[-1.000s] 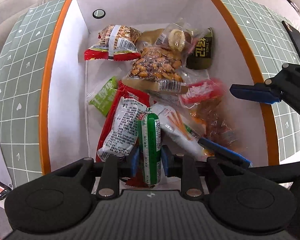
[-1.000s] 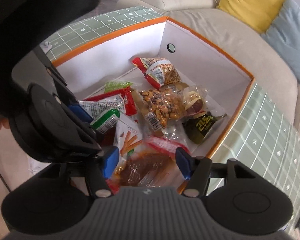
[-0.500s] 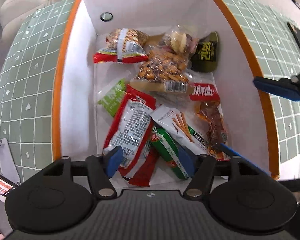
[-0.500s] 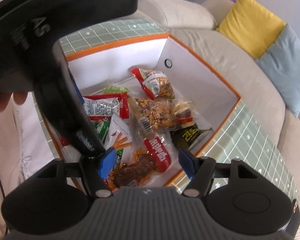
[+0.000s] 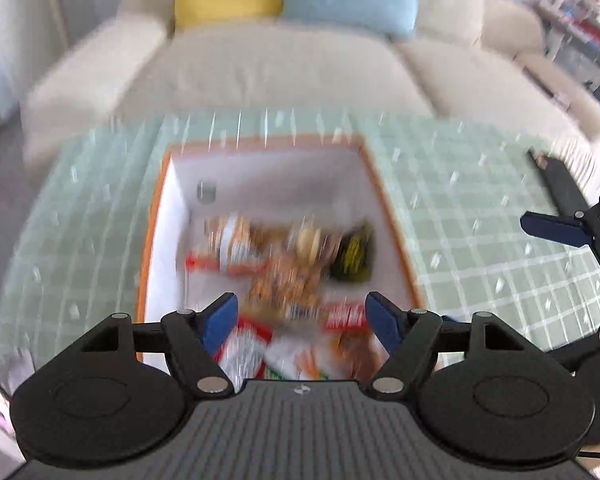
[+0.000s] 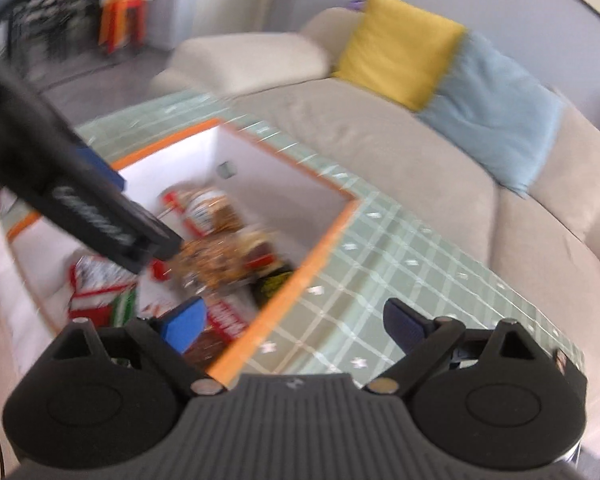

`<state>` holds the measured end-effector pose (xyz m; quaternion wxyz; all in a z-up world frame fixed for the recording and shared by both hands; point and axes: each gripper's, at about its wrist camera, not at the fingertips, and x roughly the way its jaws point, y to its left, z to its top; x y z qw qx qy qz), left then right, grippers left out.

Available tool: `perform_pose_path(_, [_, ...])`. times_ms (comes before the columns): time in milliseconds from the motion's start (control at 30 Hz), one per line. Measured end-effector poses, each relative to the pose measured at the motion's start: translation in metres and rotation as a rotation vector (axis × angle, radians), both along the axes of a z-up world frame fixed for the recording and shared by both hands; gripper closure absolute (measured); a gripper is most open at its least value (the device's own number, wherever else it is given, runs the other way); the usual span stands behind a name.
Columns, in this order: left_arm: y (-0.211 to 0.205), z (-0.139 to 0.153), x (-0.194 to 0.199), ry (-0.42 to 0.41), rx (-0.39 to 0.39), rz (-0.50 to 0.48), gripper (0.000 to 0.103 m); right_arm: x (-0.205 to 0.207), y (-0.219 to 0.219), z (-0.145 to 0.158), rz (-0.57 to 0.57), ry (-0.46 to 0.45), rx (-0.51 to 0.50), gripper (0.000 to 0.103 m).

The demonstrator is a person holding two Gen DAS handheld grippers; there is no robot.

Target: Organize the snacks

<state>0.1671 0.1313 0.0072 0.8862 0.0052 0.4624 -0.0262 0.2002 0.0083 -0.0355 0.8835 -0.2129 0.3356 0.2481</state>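
1. Snacks (image 5: 288, 280) – a blurred heap of small packets (red, white, brown, one black w/ yellow print, one green) lying loose on the floor of the box (image 5: 392, 216), mostly toward its near & right side.
2. Box: white inside, orange rim, open top, sits on a green checked cloth (image 5: 480, 248) in front of a beige sofa (image 5: 300, 68) w/ a yellow and a blue cushion.
3. Left gripper (image 5: 302, 316) – above the box's near end, jaws opening, wide apart, nothing between the blue pads.
4. Right gripper (image 6: 296, 322) – over the box's rim, jaws opening, wide, holding nothing.
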Motion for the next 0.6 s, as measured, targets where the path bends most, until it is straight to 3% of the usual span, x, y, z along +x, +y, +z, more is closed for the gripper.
perform_pose_path(167, [-0.034, 0.039, -0.023, -0.237, 0.094, -0.029, 0.018, -0.001, -0.043, 0.036, -0.15, -0.077, 0.127, 0.01])
perform_pose_path(300, [-0.056, 0.066, -0.047, -0.4, 0.094, -0.021, 0.016, -0.013, -0.078, 0.064, -0.245, -0.096, 0.257, 0.01])
perform_pose_path(467, [-0.074, 0.082, -0.072, -0.525, 0.073, -0.026, 0.012, -0.041, -0.11, 0.083, -0.295, -0.129, 0.34, 0.01])
perform_pose_path(600, [-0.089, 0.084, -0.091, -0.566, 0.083, -0.027, 0.009, -0.071, -0.126, 0.09, -0.305, -0.146, 0.376, 0.007])
